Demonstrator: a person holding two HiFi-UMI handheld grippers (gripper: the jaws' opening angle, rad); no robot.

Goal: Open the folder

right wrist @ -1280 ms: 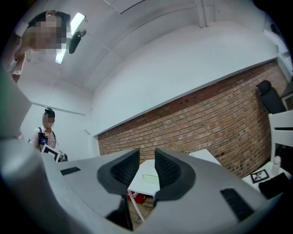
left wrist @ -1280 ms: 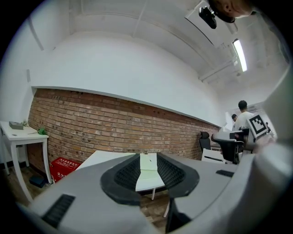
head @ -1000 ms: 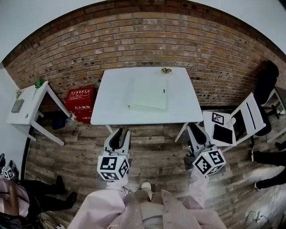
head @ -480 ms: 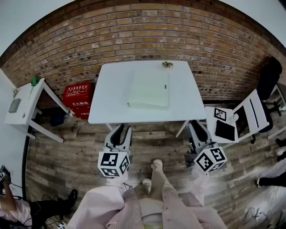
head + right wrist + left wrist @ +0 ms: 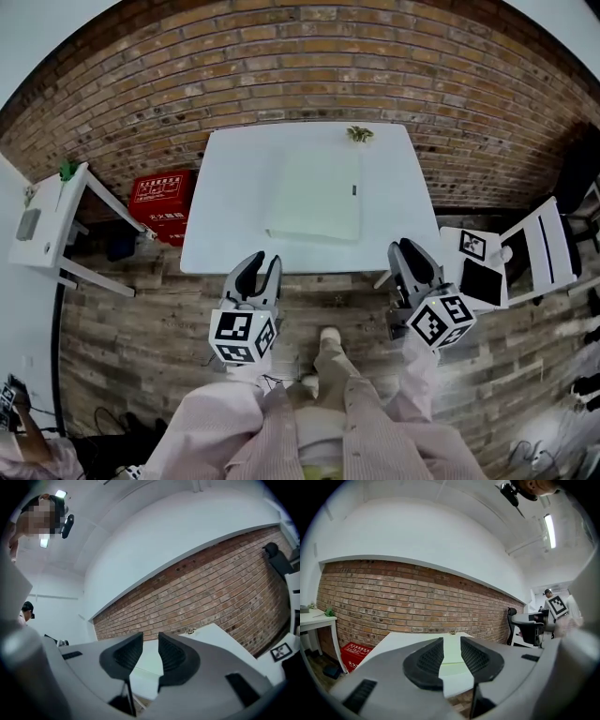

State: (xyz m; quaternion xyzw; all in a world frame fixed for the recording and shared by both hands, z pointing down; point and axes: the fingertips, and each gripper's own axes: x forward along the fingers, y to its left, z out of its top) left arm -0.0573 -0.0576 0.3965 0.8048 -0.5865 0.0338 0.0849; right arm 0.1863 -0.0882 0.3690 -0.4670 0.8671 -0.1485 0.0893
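Observation:
A pale green folder [image 5: 314,195] lies shut and flat on the middle of the white table [image 5: 230,202]. Both grippers hang in front of the table's near edge, short of the folder. My left gripper [image 5: 260,265] is at the edge's left part, jaws apart with nothing between them. My right gripper [image 5: 409,251] is off the near right corner, also open and empty. In the left gripper view the folder [image 5: 451,657] shows through the gap of the left gripper [image 5: 451,649]. The right gripper [image 5: 150,652] likewise frames the folder [image 5: 148,662] from its own view.
A small green object [image 5: 357,134] sits at the table's far edge by the brick wall [image 5: 309,75]. A red box [image 5: 161,202] and a small white side table [image 5: 47,225] stand to the left. A white chair [image 5: 539,253] with a marker card and a dark tablet is at the right.
Both grippers have moved forward to the table's near edge. The person has stepped closer, so the table and folder look larger and nearer.

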